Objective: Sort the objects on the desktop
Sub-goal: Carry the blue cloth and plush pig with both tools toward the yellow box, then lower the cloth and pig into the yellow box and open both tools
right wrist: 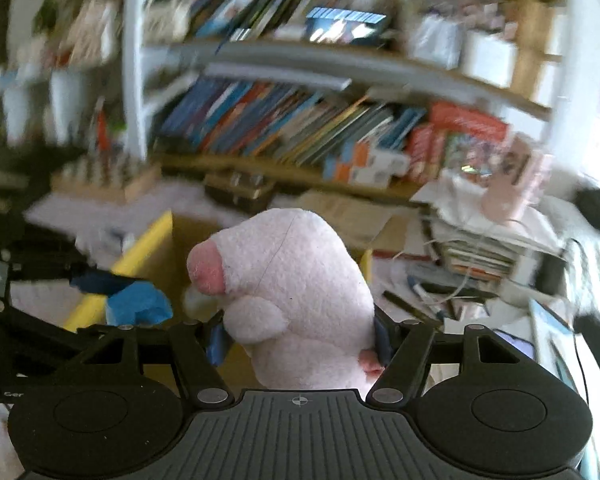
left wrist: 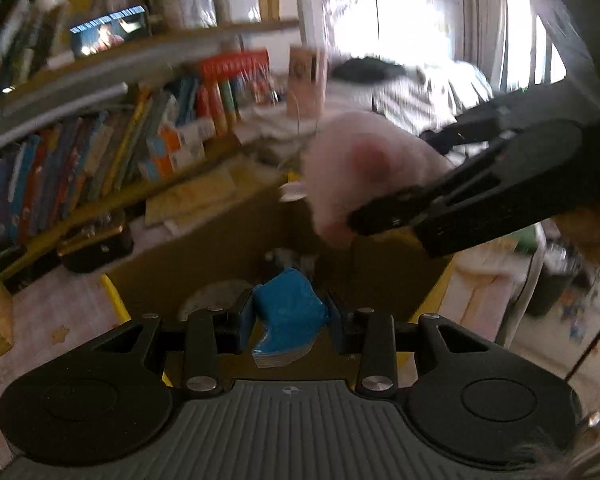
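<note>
Bookshelves crammed with leaning books fill the blurred background, with a cluttered table below them and an open cardboard box (left wrist: 384, 264) with yellow edges in the middle. Both loads hang over that box. The left gripper (left wrist: 288, 316) has its fingers clamped on a small blue packet (left wrist: 286, 308), which sits low, right above the box's mouth. The right gripper (right wrist: 300, 338) has its fingers clamped on a pink plush toy (right wrist: 296, 296), whose long axis stands up and away from the fingers, snout tipped to the left. From the left wrist view the plush toy (left wrist: 364, 172) hangs higher and a little beyond the packet, just past the box's far wall. So the left hand looks nearer to a drop; the right probably needs to come lower and closer first.
</note>
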`<act>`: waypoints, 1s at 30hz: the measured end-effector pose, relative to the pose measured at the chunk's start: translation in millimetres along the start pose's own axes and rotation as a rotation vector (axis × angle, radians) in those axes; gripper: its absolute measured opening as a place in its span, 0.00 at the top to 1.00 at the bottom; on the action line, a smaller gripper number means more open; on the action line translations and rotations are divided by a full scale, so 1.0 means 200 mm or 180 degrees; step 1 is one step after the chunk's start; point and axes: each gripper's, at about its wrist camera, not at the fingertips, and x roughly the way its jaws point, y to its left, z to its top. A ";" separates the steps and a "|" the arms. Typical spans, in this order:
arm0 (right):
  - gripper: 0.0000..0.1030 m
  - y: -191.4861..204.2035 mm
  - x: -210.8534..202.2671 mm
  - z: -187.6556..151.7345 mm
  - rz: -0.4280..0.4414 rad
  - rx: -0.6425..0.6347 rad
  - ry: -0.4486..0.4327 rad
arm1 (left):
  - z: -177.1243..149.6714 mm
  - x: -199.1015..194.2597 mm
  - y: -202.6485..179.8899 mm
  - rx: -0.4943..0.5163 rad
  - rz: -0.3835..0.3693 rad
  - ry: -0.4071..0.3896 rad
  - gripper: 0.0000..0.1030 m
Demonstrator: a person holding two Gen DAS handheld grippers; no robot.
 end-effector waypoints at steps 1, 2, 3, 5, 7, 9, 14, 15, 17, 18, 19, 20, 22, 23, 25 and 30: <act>0.35 0.01 0.05 0.00 0.0040 -0.0126 0.0083 | -0.01 0.04 -0.01 0.0053 0.0002 0.0072 0.67; 0.35 0.03 0.10 0.00 0.0087 -0.0246 0.0165 | -0.01 0.07 -0.02 0.0095 0.0011 0.0136 0.67; 0.35 0.04 0.14 -0.01 0.0142 -0.0355 0.0244 | -0.01 0.10 -0.03 0.0125 0.0015 0.0191 0.67; 0.35 0.09 0.22 -0.02 0.0251 -0.0587 0.0403 | -0.02 0.15 -0.02 0.0181 0.0023 0.0302 0.67; 0.35 0.13 0.28 -0.04 0.0335 -0.0833 0.0554 | -0.02 0.19 -0.02 0.0219 0.0018 0.0378 0.67; 0.35 0.13 0.33 -0.04 0.0327 -0.0938 0.0644 | -0.02 0.20 0.01 0.0193 0.0025 0.0419 0.66; 0.35 0.10 0.45 -0.04 0.0559 -0.1005 0.0959 | -0.01 0.21 0.01 0.0168 0.0004 0.0479 0.66; 0.34 0.10 0.47 -0.04 0.0614 -0.0983 0.1016 | -0.01 0.21 0.01 0.0148 -0.0005 0.0487 0.66; 0.33 0.09 0.49 -0.05 0.0648 -0.0973 0.1076 | -0.01 0.21 0.02 0.0099 -0.0024 0.0498 0.66; 0.32 0.10 0.50 -0.05 0.0614 -0.1027 0.1085 | -0.01 0.22 0.03 0.0073 -0.0035 0.0501 0.65; 0.31 0.10 0.51 -0.05 0.0574 -0.1084 0.1099 | -0.01 0.22 0.04 0.0036 -0.0053 0.0508 0.64; 0.31 0.11 0.52 -0.06 0.0556 -0.1116 0.1111 | -0.01 0.22 0.05 -0.0001 -0.0058 0.0511 0.63; 0.29 0.12 0.53 -0.06 0.0515 -0.1201 0.1118 | -0.02 0.22 0.05 -0.0033 -0.0070 0.0502 0.62; 0.29 0.13 0.53 -0.06 0.0504 -0.1219 0.1114 | -0.02 0.22 0.05 -0.0026 -0.0060 0.0480 0.62; 0.26 0.13 0.54 -0.07 0.0486 -0.1248 0.1094 | -0.03 0.21 0.05 -0.0026 -0.0048 0.0453 0.61; 0.24 0.13 0.55 -0.06 0.0512 -0.1189 0.1042 | -0.04 0.19 0.05 -0.0020 0.0103 0.0376 0.39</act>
